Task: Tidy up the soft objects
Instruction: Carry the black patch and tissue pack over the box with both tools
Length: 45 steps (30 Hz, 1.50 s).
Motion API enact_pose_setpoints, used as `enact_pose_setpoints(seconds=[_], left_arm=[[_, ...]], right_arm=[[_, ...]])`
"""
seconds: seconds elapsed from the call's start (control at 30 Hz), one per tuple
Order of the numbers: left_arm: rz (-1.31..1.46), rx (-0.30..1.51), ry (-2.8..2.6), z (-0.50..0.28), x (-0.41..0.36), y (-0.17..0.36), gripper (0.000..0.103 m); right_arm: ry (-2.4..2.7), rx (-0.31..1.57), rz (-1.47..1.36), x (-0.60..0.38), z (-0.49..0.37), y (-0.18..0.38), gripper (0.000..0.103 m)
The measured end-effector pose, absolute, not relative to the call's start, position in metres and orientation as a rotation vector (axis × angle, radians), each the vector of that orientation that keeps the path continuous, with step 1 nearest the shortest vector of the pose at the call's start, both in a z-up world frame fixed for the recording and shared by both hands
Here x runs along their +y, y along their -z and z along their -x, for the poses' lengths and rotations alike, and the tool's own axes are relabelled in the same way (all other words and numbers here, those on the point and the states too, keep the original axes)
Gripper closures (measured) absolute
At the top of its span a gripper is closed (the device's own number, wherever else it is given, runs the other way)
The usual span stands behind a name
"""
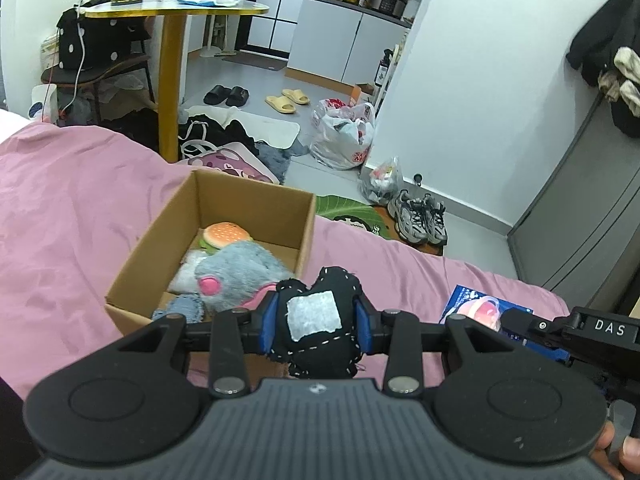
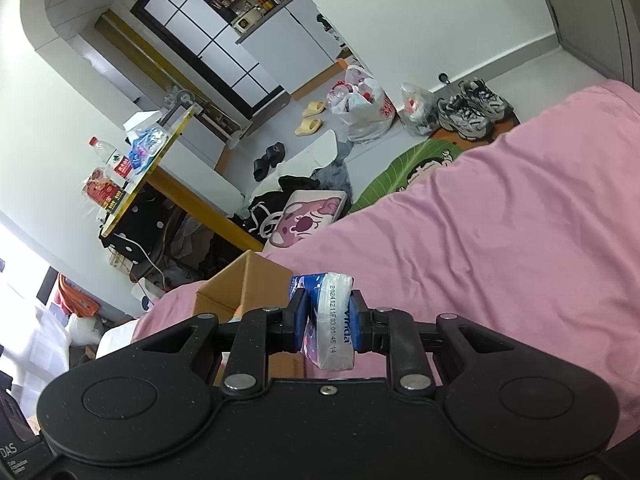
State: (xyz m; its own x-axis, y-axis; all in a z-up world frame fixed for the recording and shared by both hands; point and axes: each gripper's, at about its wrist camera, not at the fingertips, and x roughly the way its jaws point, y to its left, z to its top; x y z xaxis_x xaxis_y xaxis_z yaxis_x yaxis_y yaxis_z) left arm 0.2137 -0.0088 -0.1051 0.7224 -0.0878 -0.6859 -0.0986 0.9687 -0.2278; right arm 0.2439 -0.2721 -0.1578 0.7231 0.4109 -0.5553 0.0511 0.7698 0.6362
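Observation:
My left gripper [image 1: 316, 318] is shut on a black stitched plush with a white patch [image 1: 316, 312], held just above the near right corner of an open cardboard box [image 1: 136, 268] on the pink bed. The box holds a burger plush [image 1: 226, 234], a grey furry plush with a pink ear [image 1: 236, 274] and a blue denim piece [image 1: 184, 307]. My right gripper [image 2: 328, 320] is shut on a blue and white tissue pack [image 2: 332, 320], above the bed to the right of the box [image 2: 240, 284]. The pack and the right gripper also show in the left wrist view [image 1: 484, 310].
The pink bedspread [image 1: 60, 208] covers the bed, whose edge drops to a cluttered floor. There stand a yellow-legged table [image 1: 172, 80], a chair with a polka-dot bag [image 1: 92, 44], slippers [image 1: 286, 100], plastic bags [image 1: 348, 136] and sneakers [image 1: 420, 216].

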Motion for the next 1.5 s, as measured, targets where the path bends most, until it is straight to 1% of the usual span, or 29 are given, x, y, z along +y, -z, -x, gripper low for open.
enact_pose_setpoints(seconds=[0.53, 1.0, 1.5], left_arm=[[0.329, 0.73, -0.012, -0.21, 0.035, 0.101, 0.065], [0.382, 0.719, -0.041, -0.218, 0.072, 0.103, 0.065], [0.389, 0.699, -0.047, -0.252, 0.1, 0.106, 0.065]], right_arm=[[-0.242, 0.727, -0.619, -0.23, -0.242, 0.139, 0.082], [-0.244, 0.736, -0.569, -0.202, -0.247, 0.135, 0.082], [-0.243, 0.712, -0.538, -0.175, -0.264, 0.131, 0.082]])
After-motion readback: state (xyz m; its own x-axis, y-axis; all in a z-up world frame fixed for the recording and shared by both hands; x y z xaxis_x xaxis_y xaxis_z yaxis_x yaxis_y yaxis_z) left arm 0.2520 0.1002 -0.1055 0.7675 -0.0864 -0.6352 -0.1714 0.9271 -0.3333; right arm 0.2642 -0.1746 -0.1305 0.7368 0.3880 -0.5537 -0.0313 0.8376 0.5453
